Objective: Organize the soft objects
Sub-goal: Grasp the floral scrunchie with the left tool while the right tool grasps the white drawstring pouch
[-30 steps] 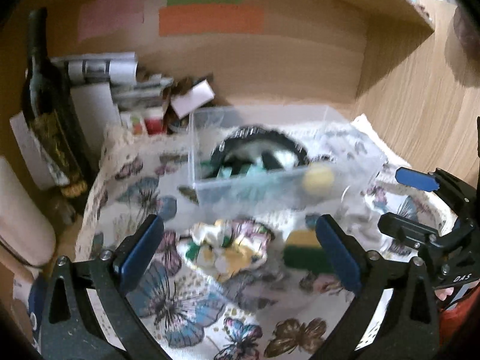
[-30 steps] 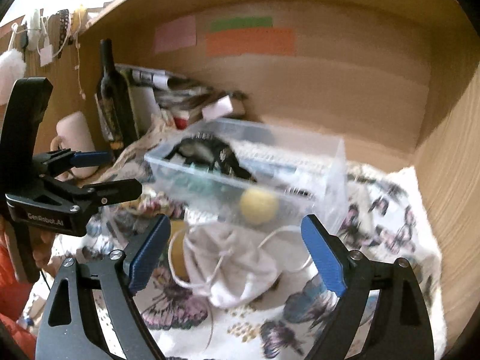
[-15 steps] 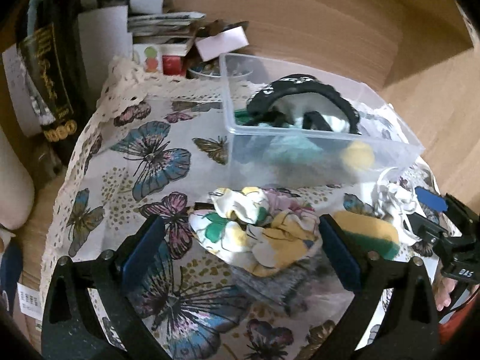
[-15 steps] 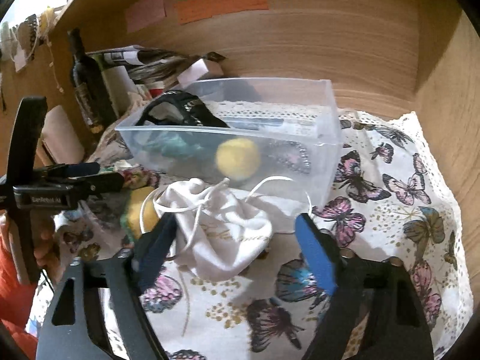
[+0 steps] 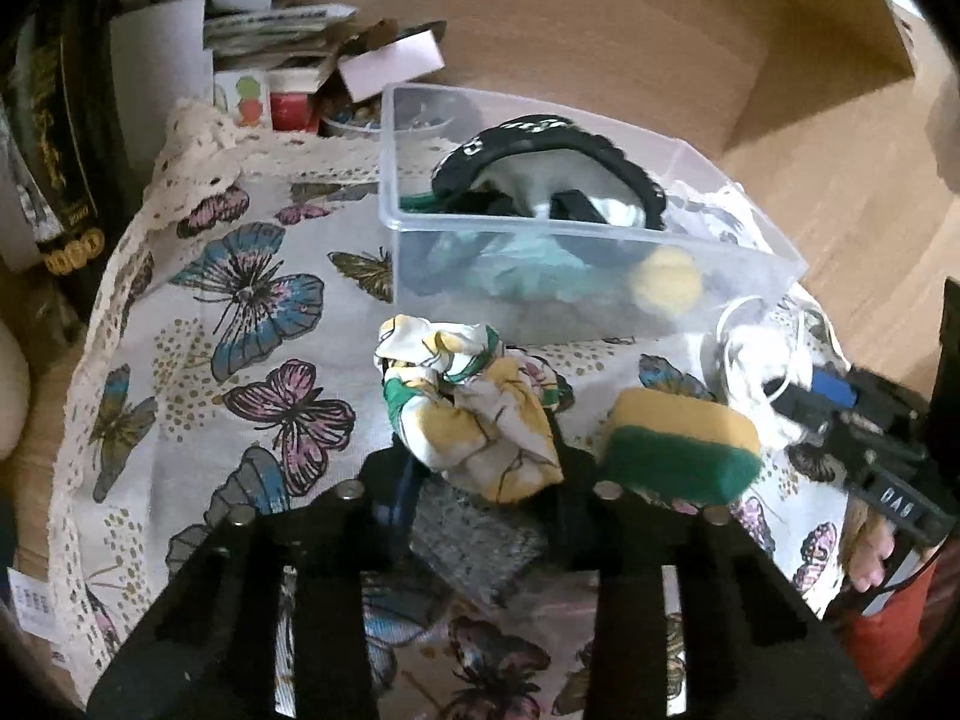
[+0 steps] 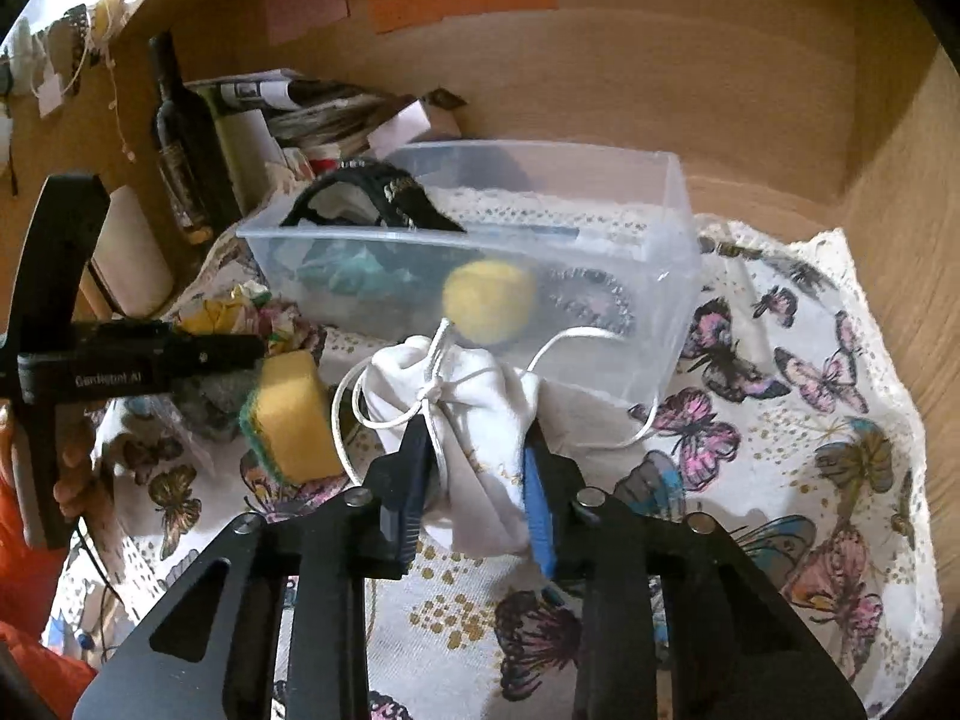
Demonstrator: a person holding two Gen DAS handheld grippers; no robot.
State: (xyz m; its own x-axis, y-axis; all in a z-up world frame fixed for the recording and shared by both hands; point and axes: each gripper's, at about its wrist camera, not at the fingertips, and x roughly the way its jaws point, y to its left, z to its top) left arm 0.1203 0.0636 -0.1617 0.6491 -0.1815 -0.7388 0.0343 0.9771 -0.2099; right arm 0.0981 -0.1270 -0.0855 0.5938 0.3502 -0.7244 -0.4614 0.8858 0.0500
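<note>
My left gripper (image 5: pixel 480 480) is shut on a floral fabric scrunchie (image 5: pixel 468 408) in front of a clear plastic bin (image 5: pixel 750 252). The bin holds a black band, teal cloth and a yellow ball (image 5: pixel 666 285). My right gripper (image 6: pixel 477 474) is shut on a white drawstring pouch (image 6: pixel 474 414) just in front of the bin (image 6: pixel 672 276). A yellow and green sponge (image 5: pixel 678 450) lies between the two grippers; it also shows in the right wrist view (image 6: pixel 294 414). A grey cloth (image 5: pixel 474 534) lies under the left gripper.
A butterfly tablecloth (image 6: pixel 780 420) covers the surface. A dark wine bottle (image 6: pixel 180 138), papers and small boxes (image 5: pixel 270 42) stand at the back left. Wooden walls close the back and right side (image 6: pixel 900 180).
Both grippers moved forward and down and closed: the left one on the scrunchie, the right one on the pouch. Earlier both were open.
</note>
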